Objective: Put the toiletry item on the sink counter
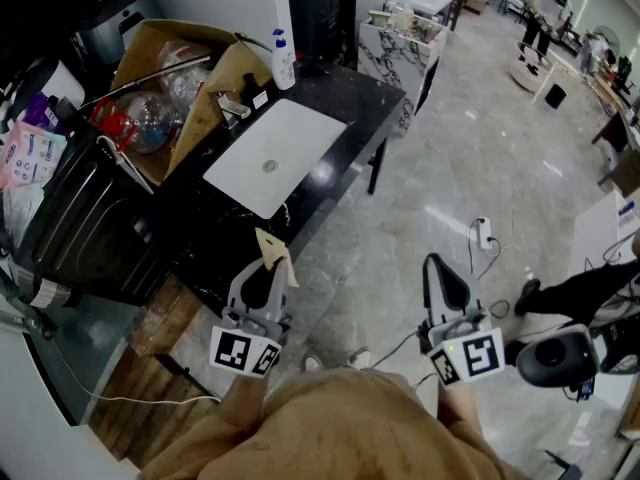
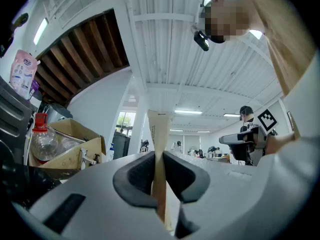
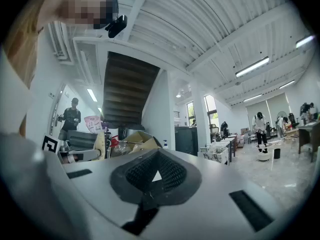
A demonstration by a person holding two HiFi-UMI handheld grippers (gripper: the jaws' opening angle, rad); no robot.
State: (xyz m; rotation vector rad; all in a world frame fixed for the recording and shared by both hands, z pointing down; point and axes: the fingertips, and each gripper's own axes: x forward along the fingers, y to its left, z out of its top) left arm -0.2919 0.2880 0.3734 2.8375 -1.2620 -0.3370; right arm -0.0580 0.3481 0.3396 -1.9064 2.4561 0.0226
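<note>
My left gripper (image 1: 266,270) is shut on a flat tan toiletry tube (image 1: 274,252) that sticks up past its tips, just off the near corner of the black sink counter (image 1: 345,90). In the left gripper view the tube (image 2: 159,134) stands upright, pinched between the two dark pads (image 2: 139,176). A white rectangular basin (image 1: 272,154) is set in the counter. My right gripper (image 1: 438,271) hangs over the floor to the right, shut with nothing in it; in the right gripper view its pads (image 3: 170,173) meet.
A white pump bottle (image 1: 283,60) and a faucet (image 1: 234,104) stand at the counter's back. A cardboard box (image 1: 160,68) holds plastic bottles. A black case (image 1: 85,230) is at the left. A cable and power strip (image 1: 483,234) lie on the floor.
</note>
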